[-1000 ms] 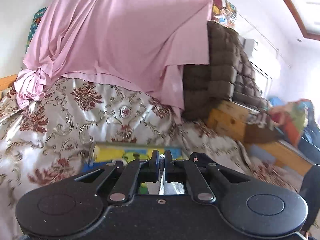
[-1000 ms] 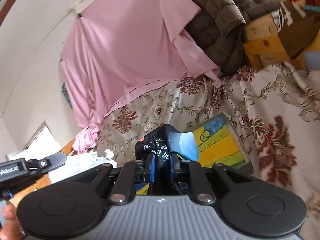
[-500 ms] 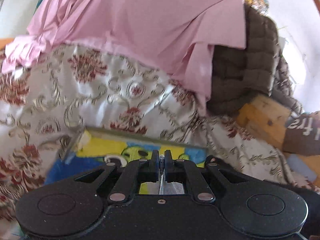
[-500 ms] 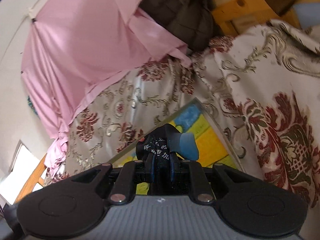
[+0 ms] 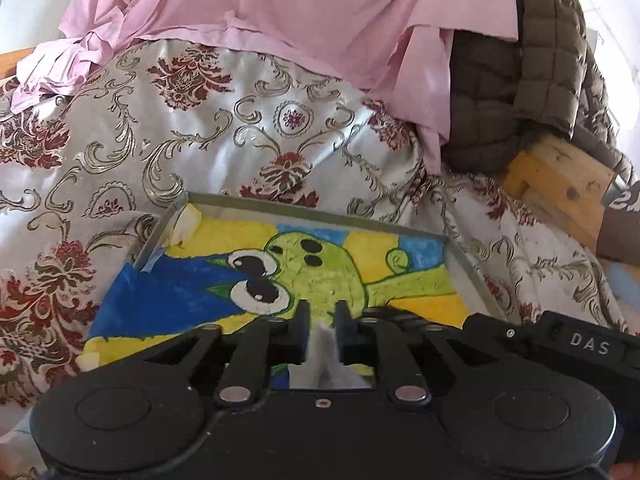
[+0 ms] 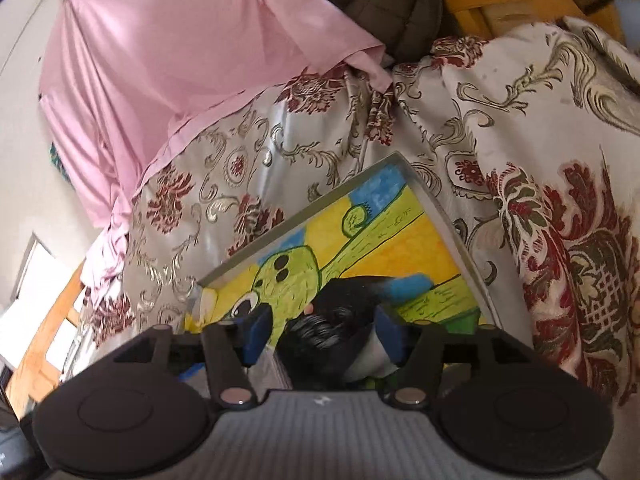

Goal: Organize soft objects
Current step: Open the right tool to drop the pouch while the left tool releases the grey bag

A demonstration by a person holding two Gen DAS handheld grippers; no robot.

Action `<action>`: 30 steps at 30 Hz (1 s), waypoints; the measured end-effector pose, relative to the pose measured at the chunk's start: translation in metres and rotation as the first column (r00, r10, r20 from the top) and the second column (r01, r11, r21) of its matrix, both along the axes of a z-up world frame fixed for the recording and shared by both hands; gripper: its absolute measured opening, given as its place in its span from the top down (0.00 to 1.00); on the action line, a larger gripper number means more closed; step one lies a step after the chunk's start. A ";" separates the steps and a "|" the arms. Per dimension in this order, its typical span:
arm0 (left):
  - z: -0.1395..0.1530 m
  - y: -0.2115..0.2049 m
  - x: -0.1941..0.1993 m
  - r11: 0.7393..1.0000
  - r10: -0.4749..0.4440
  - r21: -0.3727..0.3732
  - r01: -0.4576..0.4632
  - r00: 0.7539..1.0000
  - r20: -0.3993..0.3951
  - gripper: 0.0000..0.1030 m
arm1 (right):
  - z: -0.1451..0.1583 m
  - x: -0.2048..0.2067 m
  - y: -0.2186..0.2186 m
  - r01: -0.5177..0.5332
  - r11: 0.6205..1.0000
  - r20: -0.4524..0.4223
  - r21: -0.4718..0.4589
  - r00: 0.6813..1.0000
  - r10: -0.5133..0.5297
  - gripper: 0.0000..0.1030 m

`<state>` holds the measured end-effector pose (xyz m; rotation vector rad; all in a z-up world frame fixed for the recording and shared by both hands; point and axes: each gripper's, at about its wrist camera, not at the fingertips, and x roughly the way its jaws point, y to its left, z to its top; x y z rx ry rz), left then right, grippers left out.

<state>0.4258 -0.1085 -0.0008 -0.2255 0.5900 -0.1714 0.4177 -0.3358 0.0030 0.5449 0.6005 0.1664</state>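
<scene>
Left wrist view: my left gripper hangs low over a shallow tray that lies on the floral satin bedspread.
Left claw: narrow. Its jaws have just been opening, with a pale grey-white cloth between them. The pads look to have eased off it, which I read as a release into the tray, not a pick-up.
Right wrist view: my right gripper is over the same tray, near the corner closest to me.
Right claw: wide. Its jaws have just been opening, and a black fabric piece with a blue patch sits between the fingers, apparently resting on the tray floor and not pinched.
Where the soft things are: both are at the near edge of the tray, on or just above the painted green cartoon that lines the bottom.
Why here: I judge the tray to be the collecting spot, so I bring both claws in side by side and tilted down to drop the pieces inside the rim.
Backdrop: a pink sheet and a brown quilted jacket are draped behind the bed, untouched.
Risk: the pale cloth may cling to a pad when I lift away.
</scene>
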 end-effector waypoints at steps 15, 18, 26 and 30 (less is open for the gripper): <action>0.066 0.015 -0.081 0.996 0.082 -0.058 -0.073 0.982 0.168 0.24 | 0.076 -0.109 -0.014 0.032 0.994 0.215 -0.100 0.977 -0.009 0.00; 0.083 0.016 -0.108 0.996 0.077 -0.051 -0.068 0.973 0.219 0.12 | 0.083 -0.134 -0.014 0.039 0.993 0.261 -0.109 0.965 -0.009 0.00; 0.107 0.022 -0.180 0.999 0.051 -0.020 -0.048 0.958 0.281 0.01 | 0.088 -0.202 -0.002 0.111 0.972 0.386 -0.206 0.922 -0.023 0.00; 0.106 0.027 -0.212 0.999 0.041 -0.018 -0.037 0.957 0.287 0.01 | 0.082 -0.236 0.008 0.142 0.953 0.424 -0.269 0.906 -0.016 0.00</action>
